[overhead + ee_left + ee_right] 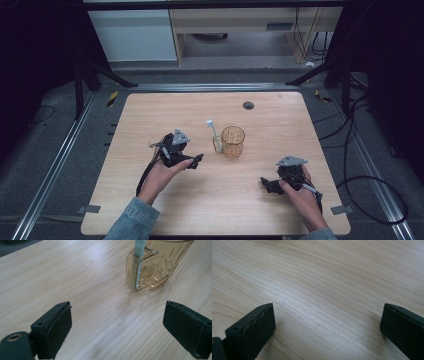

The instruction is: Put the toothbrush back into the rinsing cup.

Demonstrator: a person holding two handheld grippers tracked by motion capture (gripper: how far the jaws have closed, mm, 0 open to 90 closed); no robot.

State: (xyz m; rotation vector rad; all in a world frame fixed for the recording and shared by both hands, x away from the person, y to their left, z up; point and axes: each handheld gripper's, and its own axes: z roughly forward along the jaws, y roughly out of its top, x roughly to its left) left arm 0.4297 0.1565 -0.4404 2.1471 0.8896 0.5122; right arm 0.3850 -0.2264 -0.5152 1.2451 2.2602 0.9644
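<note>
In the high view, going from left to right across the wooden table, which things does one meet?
Left gripper with open black jaws → white toothbrush → amber transparent plastic cup → right gripper, also open.

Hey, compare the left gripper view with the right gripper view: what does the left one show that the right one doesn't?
Left gripper view alone: a clear amber plastic cup with a cut pattern standing ahead of the left claw, with a pale blue toothbrush handle slotted upright through its side handle. Right gripper view alone: nothing more lies ahead of the right claw, just wood grain. Both share: two black jaws standing wide apart with nothing between them, over the light wooden table.
</note>
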